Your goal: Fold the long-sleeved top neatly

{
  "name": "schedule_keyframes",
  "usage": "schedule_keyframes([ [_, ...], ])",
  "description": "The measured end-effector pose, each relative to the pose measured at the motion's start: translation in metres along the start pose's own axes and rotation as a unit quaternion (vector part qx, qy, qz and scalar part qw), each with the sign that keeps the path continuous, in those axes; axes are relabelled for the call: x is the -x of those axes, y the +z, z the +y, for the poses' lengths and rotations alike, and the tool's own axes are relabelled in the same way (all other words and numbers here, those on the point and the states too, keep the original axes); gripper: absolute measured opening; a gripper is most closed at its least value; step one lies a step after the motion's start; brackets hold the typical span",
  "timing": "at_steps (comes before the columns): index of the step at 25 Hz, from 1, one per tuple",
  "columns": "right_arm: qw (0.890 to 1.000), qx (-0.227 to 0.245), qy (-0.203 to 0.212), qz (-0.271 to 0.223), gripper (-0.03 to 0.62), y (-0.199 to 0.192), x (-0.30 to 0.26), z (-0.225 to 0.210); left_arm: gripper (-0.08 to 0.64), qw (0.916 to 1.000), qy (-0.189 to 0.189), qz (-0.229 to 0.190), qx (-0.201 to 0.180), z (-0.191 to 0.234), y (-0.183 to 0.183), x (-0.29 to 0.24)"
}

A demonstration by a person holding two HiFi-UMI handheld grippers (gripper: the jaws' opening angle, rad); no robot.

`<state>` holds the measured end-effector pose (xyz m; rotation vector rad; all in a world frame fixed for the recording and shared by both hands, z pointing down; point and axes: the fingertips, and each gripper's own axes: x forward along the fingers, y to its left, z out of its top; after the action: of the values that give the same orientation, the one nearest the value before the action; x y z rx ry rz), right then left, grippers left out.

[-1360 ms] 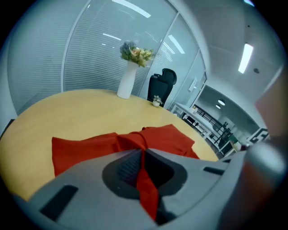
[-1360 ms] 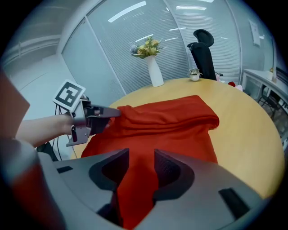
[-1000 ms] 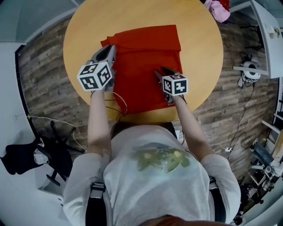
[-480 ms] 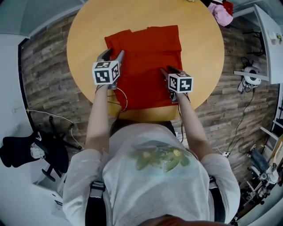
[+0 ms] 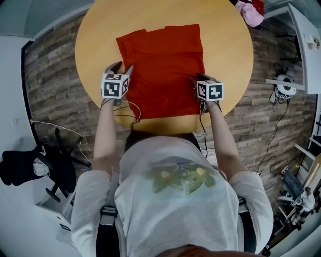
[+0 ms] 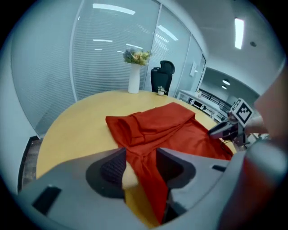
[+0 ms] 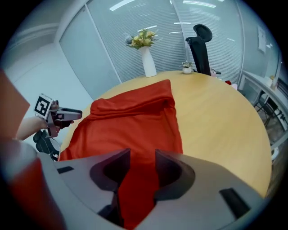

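A red long-sleeved top [image 5: 163, 65] lies partly folded on the round yellow table [image 5: 225, 45], its far end doubled over. My left gripper [image 5: 121, 68] sits low at the top's left edge. In the left gripper view [image 6: 140, 155] its jaws stand open, with a strip of the red hem [image 6: 148, 179] and bare table between them. My right gripper [image 5: 197, 79] is at the top's right edge. Its jaws [image 7: 142, 157] are closing with red cloth [image 7: 130, 121] between them, and the pads are still apart.
A white vase of flowers [image 7: 147, 60] and a small object stand at the table's far side, with a black office chair [image 7: 200, 42] behind. A pink cloth [image 5: 248, 11] lies past the table's far right. Cables [image 5: 128, 113] hang at the near edge.
Both grippers moved outward to the top's side edges. The left one came down toward the table and its jaws opened. The right one slid right, off the cloth's middle.
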<state>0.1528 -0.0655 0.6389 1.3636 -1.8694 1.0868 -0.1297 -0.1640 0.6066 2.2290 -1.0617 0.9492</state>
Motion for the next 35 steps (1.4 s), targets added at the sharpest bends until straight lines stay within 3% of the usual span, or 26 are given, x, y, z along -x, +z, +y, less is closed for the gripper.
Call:
schedule_keyframes([
  [4,1.0,0.006,0.002,-0.002,0.166,-0.015,0.018,-0.002,0.19,0.9996,-0.01,-0.022,0.012,-0.023,-0.019,0.041],
  [12,0.999,0.05,0.0,0.021,0.166,-0.044,0.036,0.004,0.19,0.9992,-0.024,0.028,0.017,-0.06,-0.087,0.069],
  [17,0.996,0.076,-0.01,0.037,0.167,-0.071,0.053,-0.001,0.19,0.9988,-0.012,0.041,0.024,-0.069,-0.118,0.085],
  [24,0.994,0.085,-0.017,0.06,0.183,-0.121,0.078,-0.006,0.19,0.9972,-0.012,0.069,-0.026,-0.108,-0.161,0.099],
  [27,0.993,0.094,-0.015,0.067,0.19,-0.138,0.084,0.001,0.19,0.9966,-0.016,0.075,-0.03,-0.123,-0.178,0.104],
  [35,0.97,0.215,-0.043,0.103,0.193,-0.173,0.085,0.015,0.19,0.9896,-0.016,0.129,-0.06,-0.146,-0.216,0.1],
])
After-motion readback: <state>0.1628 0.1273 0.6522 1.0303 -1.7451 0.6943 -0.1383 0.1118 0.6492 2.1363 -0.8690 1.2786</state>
